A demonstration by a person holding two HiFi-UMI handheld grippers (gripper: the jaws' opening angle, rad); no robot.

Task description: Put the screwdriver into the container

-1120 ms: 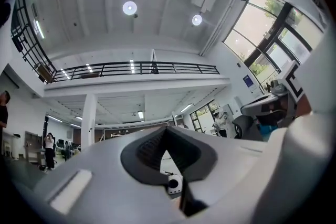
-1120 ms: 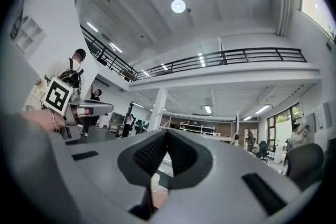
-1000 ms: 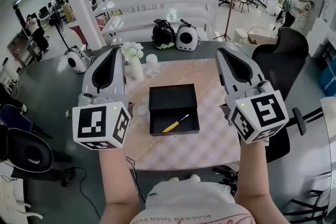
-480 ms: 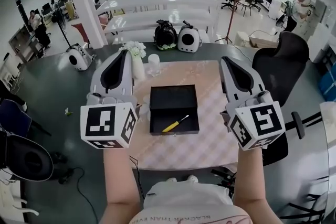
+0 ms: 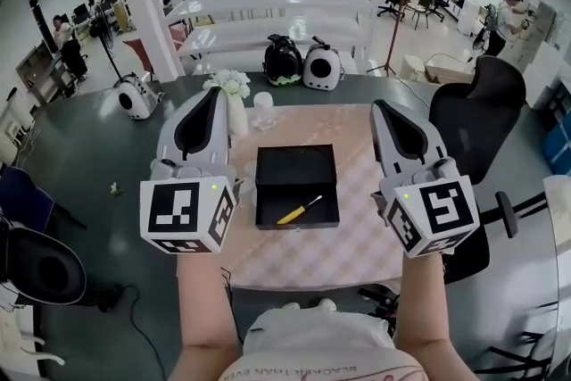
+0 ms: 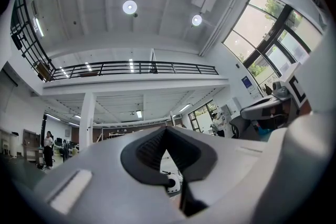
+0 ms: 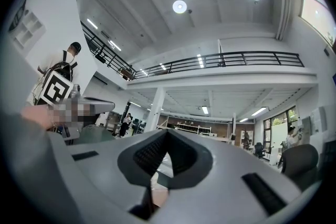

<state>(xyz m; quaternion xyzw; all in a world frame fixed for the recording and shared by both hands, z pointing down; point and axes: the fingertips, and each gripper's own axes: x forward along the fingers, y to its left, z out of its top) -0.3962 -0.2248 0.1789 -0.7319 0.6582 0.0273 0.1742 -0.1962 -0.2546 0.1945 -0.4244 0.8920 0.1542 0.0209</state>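
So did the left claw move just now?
Yes, a little. The left claw has slid sideways toward the black box on the table, so the gap between them is narrower than a second ago.

Container (image 5: 297, 165) top open, reachable from above; vase (image 5: 236, 115), cup (image 5: 262, 110) near far-left corner.

- Shirt (image 5: 332, 345) of the person, at the head view's lower edge: a line of print seen upside down reads "BLACKER THAN EVE…"; its end is unclear.
- Blue wall sign (image 6: 245, 81) in the left gripper view: too small to read.
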